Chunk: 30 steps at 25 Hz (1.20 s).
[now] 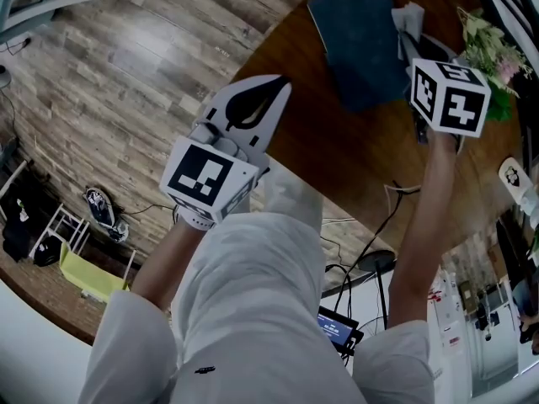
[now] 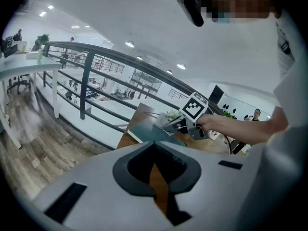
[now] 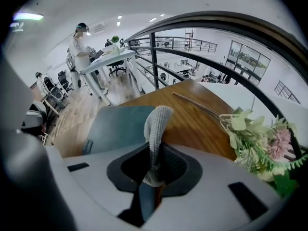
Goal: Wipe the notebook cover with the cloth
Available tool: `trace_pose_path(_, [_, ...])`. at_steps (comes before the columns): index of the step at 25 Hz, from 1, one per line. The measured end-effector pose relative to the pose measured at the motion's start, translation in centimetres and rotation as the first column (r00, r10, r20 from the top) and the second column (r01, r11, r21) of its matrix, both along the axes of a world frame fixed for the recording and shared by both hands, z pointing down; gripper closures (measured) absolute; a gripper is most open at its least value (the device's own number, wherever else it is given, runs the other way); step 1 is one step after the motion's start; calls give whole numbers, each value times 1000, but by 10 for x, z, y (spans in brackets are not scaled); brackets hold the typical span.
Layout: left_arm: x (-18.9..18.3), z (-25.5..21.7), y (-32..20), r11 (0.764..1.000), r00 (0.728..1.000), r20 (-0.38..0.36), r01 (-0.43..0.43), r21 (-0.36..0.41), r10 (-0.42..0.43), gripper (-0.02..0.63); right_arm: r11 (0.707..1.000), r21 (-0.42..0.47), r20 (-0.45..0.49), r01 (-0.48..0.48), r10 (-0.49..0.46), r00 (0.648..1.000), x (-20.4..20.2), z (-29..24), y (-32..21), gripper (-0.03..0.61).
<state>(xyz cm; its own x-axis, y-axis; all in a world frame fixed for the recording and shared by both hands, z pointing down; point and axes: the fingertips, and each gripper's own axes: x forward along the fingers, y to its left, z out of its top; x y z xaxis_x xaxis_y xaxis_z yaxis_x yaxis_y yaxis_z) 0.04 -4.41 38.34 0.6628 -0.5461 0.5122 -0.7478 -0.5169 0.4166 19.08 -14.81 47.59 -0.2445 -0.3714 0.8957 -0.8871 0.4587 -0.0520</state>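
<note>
In the head view, the notebook [image 1: 358, 45] lies closed on the round wooden table [image 1: 337, 154] at the top of the frame, right of centre. My right claw [image 1: 410, 45] reaches in from the lower right and carries the cloth [image 1: 410, 17] at the notebook's right edge. I cannot tell whether the cloth touches the cover. My left claw [image 1: 274, 91] hangs at mid-frame over the table's left rim, well apart from the notebook. In the left gripper view, the left claw [image 2: 155, 148] is pinched narrow with nothing in it, and only a sliver of table shows through the slit. Beyond it, at centre frame, the notebook [image 2: 149, 134] sits with the right claw [image 2: 174, 125] at its far side. In the right gripper view, the right claw [image 3: 150, 177] is clamped on the grey knitted cloth [image 3: 155, 129], which stands up out of the jaws at centre. The notebook [image 3: 118, 126] lies just left of it, and flowers [image 3: 260, 143] lie at the right of the frame.
</note>
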Motion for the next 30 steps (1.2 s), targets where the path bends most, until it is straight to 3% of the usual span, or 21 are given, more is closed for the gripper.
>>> trace_pose_path(16, [-3,-2,16,1000,1000,-2,-23,3,23,595,1000,-20,149,16,-13,989,-67,-6,47,523])
trace_pose_path(30, [-7,-1,22,998,998,0,-57,-2,57,595,991,-33,187,132,-123,975,-106,-10,92,523])
